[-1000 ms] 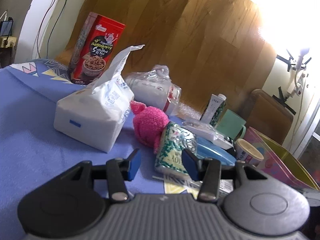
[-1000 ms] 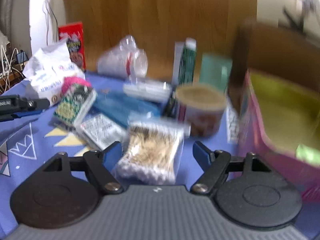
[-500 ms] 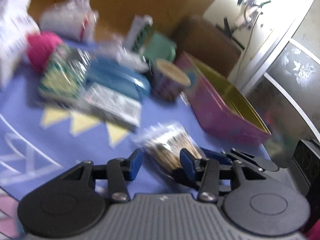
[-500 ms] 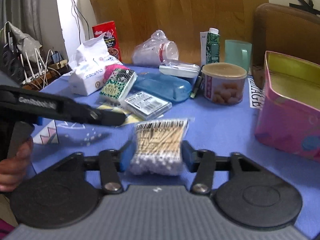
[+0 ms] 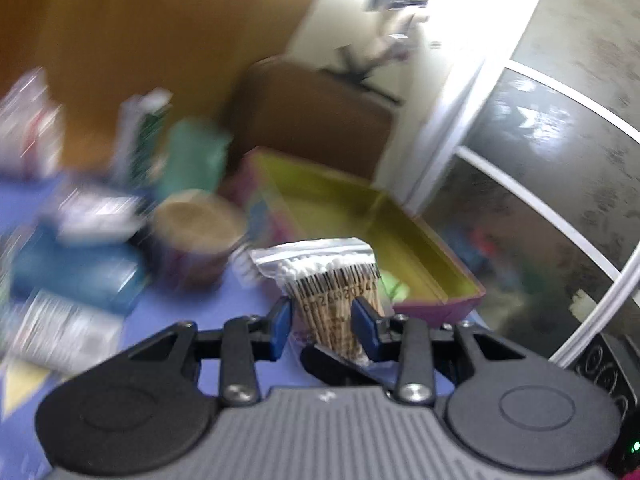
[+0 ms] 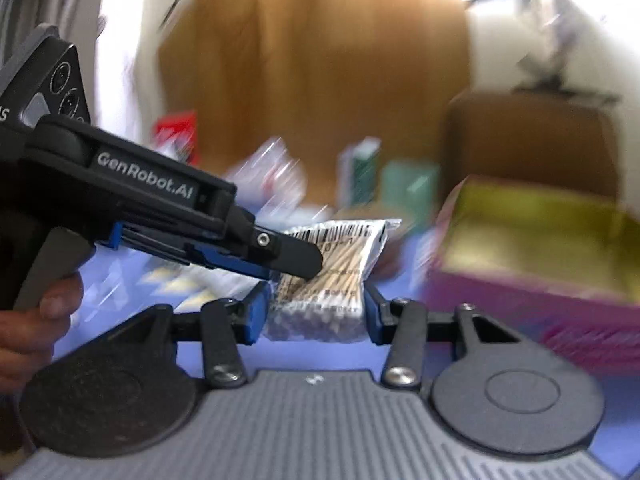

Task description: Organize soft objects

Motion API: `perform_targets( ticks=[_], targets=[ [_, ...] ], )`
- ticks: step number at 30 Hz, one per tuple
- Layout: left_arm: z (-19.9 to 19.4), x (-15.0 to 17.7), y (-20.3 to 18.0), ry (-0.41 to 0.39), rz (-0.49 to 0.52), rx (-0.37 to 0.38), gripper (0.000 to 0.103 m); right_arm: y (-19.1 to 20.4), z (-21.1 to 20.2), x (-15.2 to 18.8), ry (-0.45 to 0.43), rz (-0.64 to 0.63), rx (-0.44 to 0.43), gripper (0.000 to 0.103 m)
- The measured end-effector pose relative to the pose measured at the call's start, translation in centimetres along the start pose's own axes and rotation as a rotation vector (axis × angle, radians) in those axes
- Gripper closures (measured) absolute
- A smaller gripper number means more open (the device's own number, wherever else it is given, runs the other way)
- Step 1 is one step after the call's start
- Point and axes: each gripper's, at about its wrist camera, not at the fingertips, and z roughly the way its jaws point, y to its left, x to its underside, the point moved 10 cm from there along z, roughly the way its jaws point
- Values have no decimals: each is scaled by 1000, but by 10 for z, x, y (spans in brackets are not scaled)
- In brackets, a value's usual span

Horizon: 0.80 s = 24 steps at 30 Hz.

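Observation:
A clear bag of cotton swabs [image 5: 334,284] is held above the blue cloth between both grippers. My left gripper [image 5: 325,328] has its blue pads on either side of the bag's middle. My right gripper [image 6: 314,312] pinches the bag [image 6: 336,276] at its cotton-tip end. In the right wrist view the left gripper's finger [image 6: 296,256] lies across the bag from the left. A pink tin with a yellow inside [image 5: 360,216] stands just behind the bag; it also shows in the right wrist view [image 6: 532,240]. Both views are blurred by motion.
A round snack tub [image 5: 196,232], a blue case [image 5: 72,272], a teal cup [image 5: 192,156] and a carton [image 5: 140,132] stand left of the tin. A brown chair back [image 5: 312,120] rises behind the tin.
The bag of swabs has been lifted off the cloth by the right gripper. The left gripper swung right from the tissue pack and closed in around the bag.

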Motion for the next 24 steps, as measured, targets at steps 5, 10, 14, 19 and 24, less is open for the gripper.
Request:
perform_targets(
  ticks=[5, 10, 14, 19, 24],
  targets=[
    [53, -20, -34, 5, 79, -25, 64, -63, 0, -15, -51, 47, 179, 51],
    [70, -11, -27, 4, 83, -113, 64, -118, 17, -5, -45, 97, 354, 20],
    [56, -5, -13, -1, 47, -123, 64, -129, 12, -4, -67, 143, 365, 20],
    [10, 10, 20, -52, 30, -165, 64, -110, -3, -6, -129, 105, 354, 29],
    [-34, 25, 74, -73, 1, -283, 66, -76, 4, -7, -94, 67, 231, 73]
  ],
)
